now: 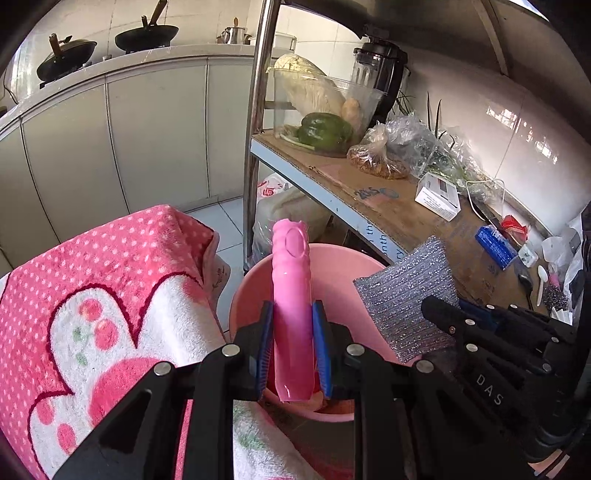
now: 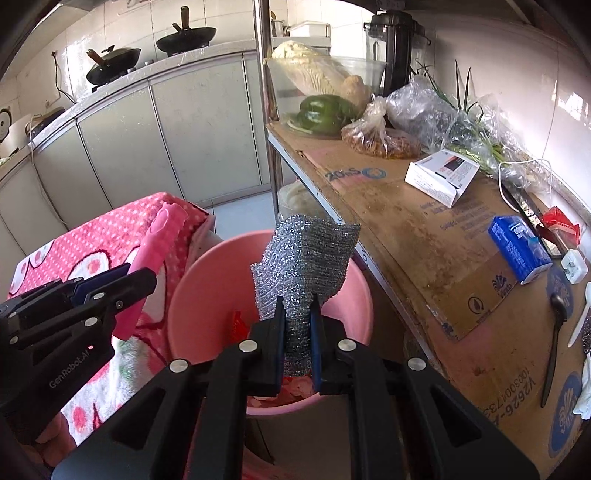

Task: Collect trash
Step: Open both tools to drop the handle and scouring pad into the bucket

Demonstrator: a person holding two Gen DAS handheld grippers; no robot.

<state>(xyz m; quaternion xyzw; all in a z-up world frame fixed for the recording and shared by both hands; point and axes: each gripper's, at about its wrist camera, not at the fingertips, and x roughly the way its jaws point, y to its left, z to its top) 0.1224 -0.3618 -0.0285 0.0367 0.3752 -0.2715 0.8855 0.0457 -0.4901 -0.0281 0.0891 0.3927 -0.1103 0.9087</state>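
My view: kitchen, white tiled wall (image 2: 517, 66) glossy with window reflections. Pale grey cabinets (image 1: 155, 136) under a white counter (image 1: 122, 61) with 2 woks (image 1: 146, 35). Light tiled floor (image 1: 225, 221). Steel shelf rack (image 2: 424, 236) lined with cardboard at my right.

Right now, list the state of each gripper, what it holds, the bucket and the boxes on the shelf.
Left gripper: shut on the pink tube.
Pink tube: upright, above the bucket.
Right gripper: shut on the scouring pad.
Scouring pad: held up over the bucket.
Pink bucket: open, with scraps at the bottom.
White box: lying flat, end flap open.
Blue box: lying flat, closed.
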